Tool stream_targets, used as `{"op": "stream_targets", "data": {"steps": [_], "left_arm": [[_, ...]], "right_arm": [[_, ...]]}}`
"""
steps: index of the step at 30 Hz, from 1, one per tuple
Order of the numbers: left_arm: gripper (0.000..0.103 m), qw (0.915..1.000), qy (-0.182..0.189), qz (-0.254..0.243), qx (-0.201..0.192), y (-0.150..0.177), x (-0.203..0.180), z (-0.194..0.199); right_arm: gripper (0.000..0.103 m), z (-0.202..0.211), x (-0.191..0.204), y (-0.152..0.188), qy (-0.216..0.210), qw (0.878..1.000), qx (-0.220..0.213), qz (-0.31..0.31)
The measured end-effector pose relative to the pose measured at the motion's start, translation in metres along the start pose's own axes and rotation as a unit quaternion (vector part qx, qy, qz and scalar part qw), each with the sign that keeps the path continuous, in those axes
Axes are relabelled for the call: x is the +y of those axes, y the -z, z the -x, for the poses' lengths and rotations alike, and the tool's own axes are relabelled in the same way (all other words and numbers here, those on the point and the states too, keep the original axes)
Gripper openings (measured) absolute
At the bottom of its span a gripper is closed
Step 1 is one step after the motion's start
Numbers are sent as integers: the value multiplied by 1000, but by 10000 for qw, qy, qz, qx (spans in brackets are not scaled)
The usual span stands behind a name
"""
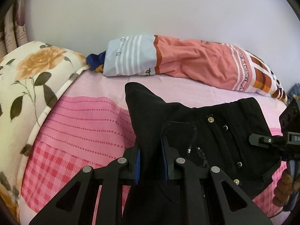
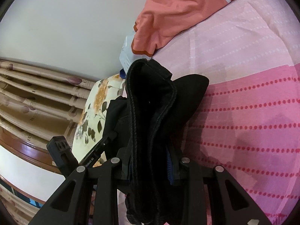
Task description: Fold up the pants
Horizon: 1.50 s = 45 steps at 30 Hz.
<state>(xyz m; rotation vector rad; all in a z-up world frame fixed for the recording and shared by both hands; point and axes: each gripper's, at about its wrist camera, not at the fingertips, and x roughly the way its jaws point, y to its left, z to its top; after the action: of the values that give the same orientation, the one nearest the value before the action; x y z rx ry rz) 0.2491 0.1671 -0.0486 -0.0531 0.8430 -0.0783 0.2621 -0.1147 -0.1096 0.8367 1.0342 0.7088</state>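
The black pants (image 1: 215, 136) hang lifted over the pink bedsheet (image 1: 90, 123), the waistband with its metal snaps spread out to the right. My left gripper (image 1: 151, 161) is shut on a raised fold of them, its blue pads pressing both sides. At the right edge, one finger (image 1: 262, 140) of the right gripper reaches the waistband corner, with a hand (image 1: 283, 187) below it. In the right wrist view my right gripper (image 2: 148, 168) is shut on a thick bunched fold of the pants (image 2: 150, 103). The left gripper's finger (image 2: 105, 142) shows at lower left.
A floral pillow (image 1: 28, 78) lies at the bed's left. A salmon and blue striped pillow (image 1: 187, 61) rests along the white wall (image 1: 150, 9) at the back. Patterned curtains (image 2: 37, 97) and a wooden headboard (image 2: 24, 146) stand beyond the bed's end.
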Motion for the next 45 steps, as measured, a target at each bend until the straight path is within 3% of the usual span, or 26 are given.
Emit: {"op": "stream_targets", "data": {"steps": [12, 16, 20, 22, 25, 32, 40, 45], "left_arm": [[23, 10000, -75, -5, 19, 12, 5, -13], [33, 9998, -170, 42, -1, 15, 9, -16], [42, 9987, -501, -76, -79, 21, 10, -19], [58, 9975, -694, -122, -110, 23, 10, -19], [67, 9957, -878, -181, -212, 27, 9, -16], [78, 9941, -1049, -150, -234, 32, 5, -11], [83, 9937, -1066, -114, -327, 39, 2, 4], [83, 9944, -976, -24, -413, 44, 1, 16]], "right_arm": [[26, 0, -9, 3, 292, 9995, -5, 109], [26, 1, -13, 3, 462, 9988, -25, 171], [30, 1, -14, 6, 774, 9965, -91, 318], [31, 1, -12, 8, 864, 9953, -140, 409], [32, 0, -9, 9, 1045, 9929, -199, 528], [36, 0, -3, 13, 1351, 9880, -327, 670], [51, 9, 14, 24, 1721, 9796, -598, 846], [65, 24, 44, 44, 2015, 9655, -980, 1324]]}}
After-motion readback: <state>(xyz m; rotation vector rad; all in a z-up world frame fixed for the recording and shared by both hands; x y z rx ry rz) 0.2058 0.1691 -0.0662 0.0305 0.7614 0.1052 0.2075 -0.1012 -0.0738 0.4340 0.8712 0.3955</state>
